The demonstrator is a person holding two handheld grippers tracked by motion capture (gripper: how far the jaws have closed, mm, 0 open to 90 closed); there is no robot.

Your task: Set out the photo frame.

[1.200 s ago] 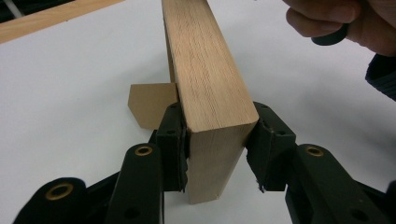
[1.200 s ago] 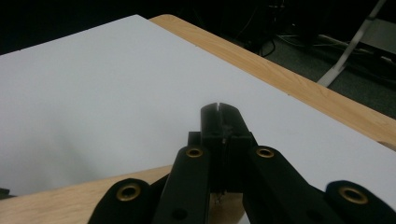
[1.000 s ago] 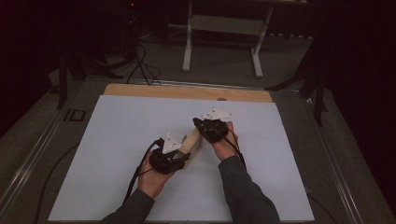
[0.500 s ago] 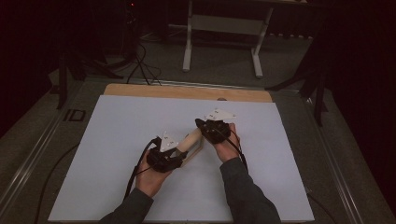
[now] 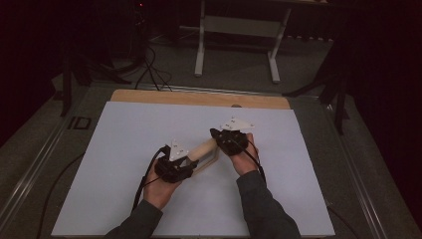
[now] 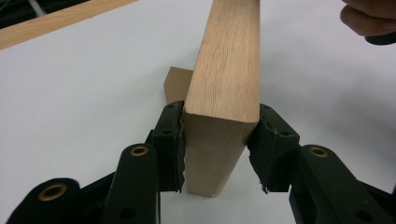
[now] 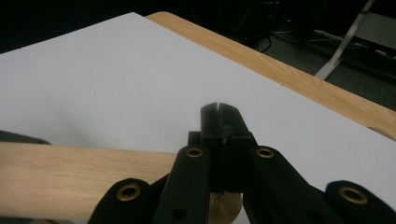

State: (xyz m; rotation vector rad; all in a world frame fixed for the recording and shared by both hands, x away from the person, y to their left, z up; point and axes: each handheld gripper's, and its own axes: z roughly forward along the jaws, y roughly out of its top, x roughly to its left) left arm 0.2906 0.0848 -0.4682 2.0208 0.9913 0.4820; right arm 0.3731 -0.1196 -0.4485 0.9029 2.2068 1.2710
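the left gripper [image 6: 219, 154] has its pads clamped on the near end of a wooden block [image 6: 229, 70], which slants up off the white sheet [image 5: 124, 144], while the right gripper [image 7: 219, 112], jaws pinched together, rests over its far end.

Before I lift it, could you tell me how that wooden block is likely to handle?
The wooden block looks like solid wood, so probably stiff and fairly heavy for its size. Its flat faces make rolling unlikely. The left gripper clamps one end, so the long free length may sag.
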